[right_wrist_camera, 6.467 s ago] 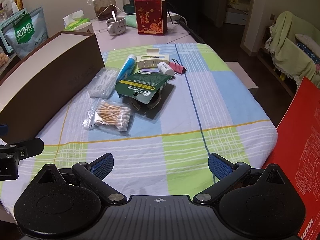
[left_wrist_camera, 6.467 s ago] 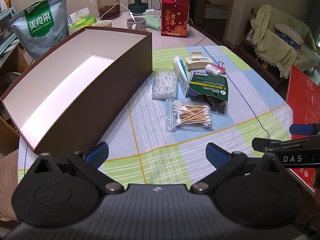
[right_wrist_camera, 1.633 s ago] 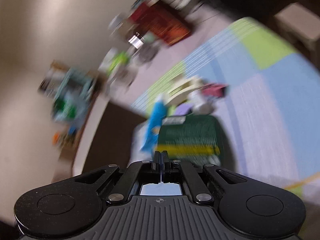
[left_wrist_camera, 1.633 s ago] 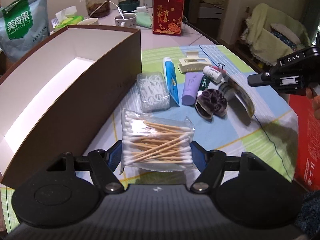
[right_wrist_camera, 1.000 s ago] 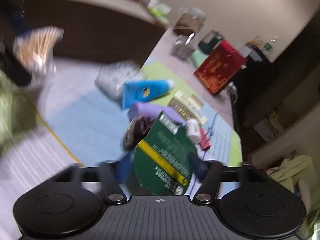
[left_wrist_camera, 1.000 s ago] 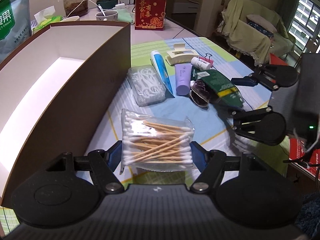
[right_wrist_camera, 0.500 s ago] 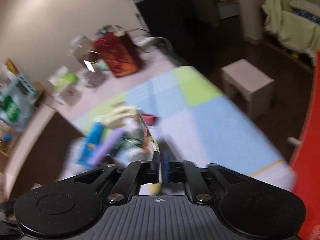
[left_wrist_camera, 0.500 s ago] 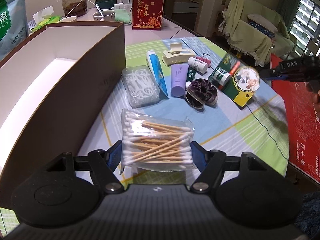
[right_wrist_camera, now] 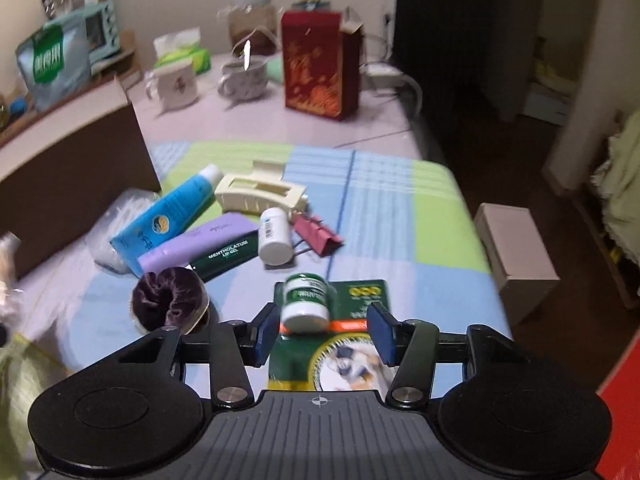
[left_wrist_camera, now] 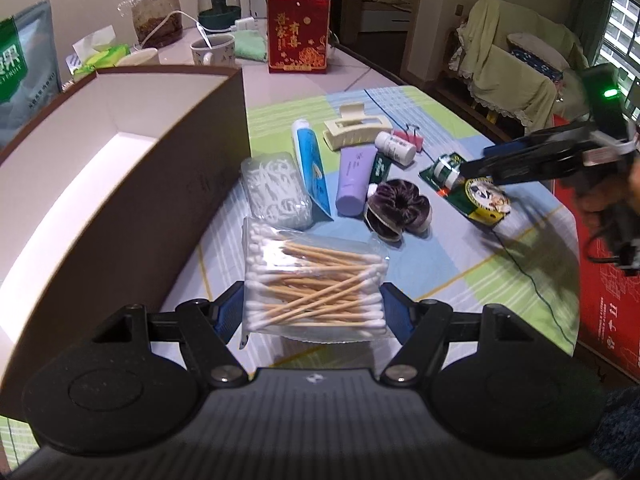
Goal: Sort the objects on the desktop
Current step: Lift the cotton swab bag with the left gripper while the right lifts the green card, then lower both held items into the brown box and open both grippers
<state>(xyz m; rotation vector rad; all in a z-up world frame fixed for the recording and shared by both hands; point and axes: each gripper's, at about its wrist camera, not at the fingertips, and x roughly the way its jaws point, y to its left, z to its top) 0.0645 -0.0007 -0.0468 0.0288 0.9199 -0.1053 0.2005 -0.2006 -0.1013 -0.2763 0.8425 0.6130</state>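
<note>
My left gripper [left_wrist_camera: 314, 314] is shut on a clear bag of cotton swabs [left_wrist_camera: 316, 280], held just above the checked cloth beside the open brown box [left_wrist_camera: 120, 208]. My right gripper [right_wrist_camera: 323, 336] stands open, one blue pad on either side of a green card pack [right_wrist_camera: 356, 292] with a small jar [right_wrist_camera: 306, 302] on it. The card [left_wrist_camera: 480, 196] lies on the cloth, right of a purple scrunchie [left_wrist_camera: 398, 210]. A blue tube [left_wrist_camera: 310, 168], purple tube [left_wrist_camera: 354, 178], floss-pick bag [left_wrist_camera: 276, 190], cream hair claw [left_wrist_camera: 356, 130], white bottle [left_wrist_camera: 395, 148] and pink clip [left_wrist_camera: 408, 138] lie beyond.
A red gift box [left_wrist_camera: 298, 30], a mug [left_wrist_camera: 212, 48], a glass jar [left_wrist_camera: 157, 12] and a tissue pack [left_wrist_camera: 104, 54] stand at the table's far end. A red board [left_wrist_camera: 608, 280] leans past the right table edge. A hand [left_wrist_camera: 604, 196] holds the right gripper.
The right gripper was shut on the green card and held it up; now it is open and the card lies on the cloth. The left gripper still holds the swabs.
</note>
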